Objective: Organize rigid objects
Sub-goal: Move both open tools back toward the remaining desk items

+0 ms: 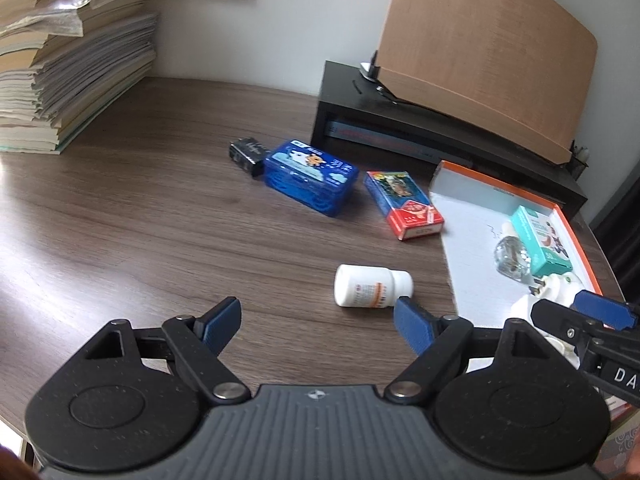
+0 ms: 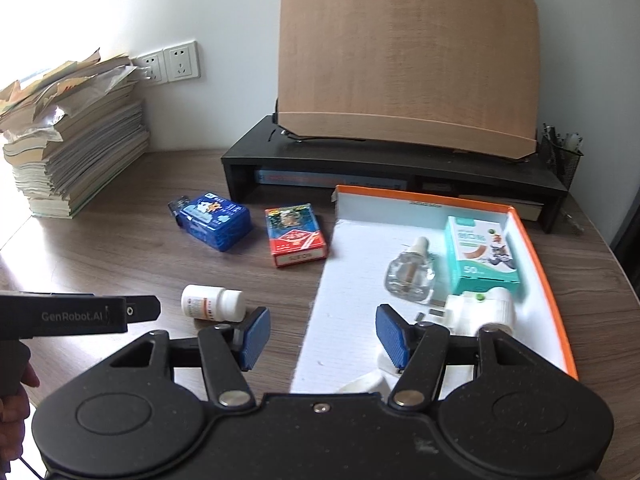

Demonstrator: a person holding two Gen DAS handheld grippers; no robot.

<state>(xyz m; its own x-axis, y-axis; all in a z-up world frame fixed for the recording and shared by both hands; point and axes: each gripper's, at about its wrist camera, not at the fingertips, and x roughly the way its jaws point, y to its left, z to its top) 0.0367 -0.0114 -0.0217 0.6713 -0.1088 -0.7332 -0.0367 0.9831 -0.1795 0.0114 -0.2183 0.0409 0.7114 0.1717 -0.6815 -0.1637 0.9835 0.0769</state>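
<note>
Left wrist view shows me my left tool (image 1: 318, 320) spread and empty, right tool (image 2: 320, 338) likewise spread, with the white pill bottle (image 1: 370, 285) lying at one o'clock on the worktop (image 1: 140, 220), light, stiff, probably slippery, best pinched across its body.

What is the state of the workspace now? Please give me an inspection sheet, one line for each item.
Surface: brown wooden table.
Job's things: white pill bottle on its side, blue box, card pack and small black item on the table; orange-rimmed tray holds glass bottle, teal box, white plug.
Clutter: paper stack.
Grippers: left gripper open, empty; right gripper open, empty.
Cables: nothing seen.
Surroundings: black riser, wooden board, wall sockets.
</note>
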